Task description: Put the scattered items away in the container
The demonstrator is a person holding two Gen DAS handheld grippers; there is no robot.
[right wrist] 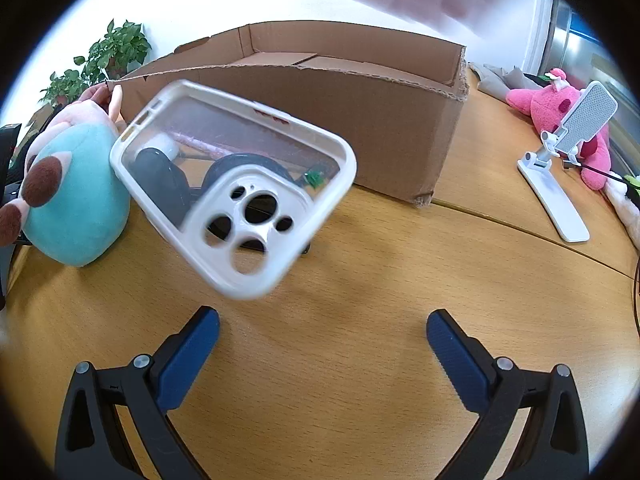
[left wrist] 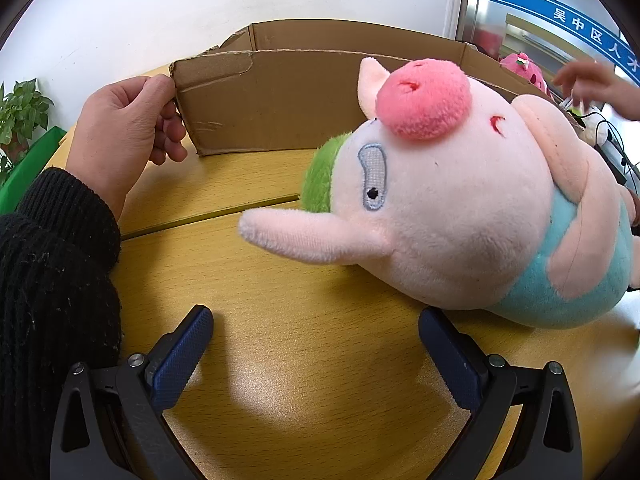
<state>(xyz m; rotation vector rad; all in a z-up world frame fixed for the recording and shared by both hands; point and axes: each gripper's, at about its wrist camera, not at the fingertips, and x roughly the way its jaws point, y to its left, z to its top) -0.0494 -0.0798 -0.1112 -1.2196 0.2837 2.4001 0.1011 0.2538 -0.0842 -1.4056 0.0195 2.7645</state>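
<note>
Both tools, left (left wrist: 316, 330) and right (right wrist: 323, 332), gape wide, holding nothing.

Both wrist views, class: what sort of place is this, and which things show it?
Probably an office. Clues: the curved yellow wooden desk, the blue banner with Chinese characters on a glass partition, and the potted green plant by the white wall.
</note>
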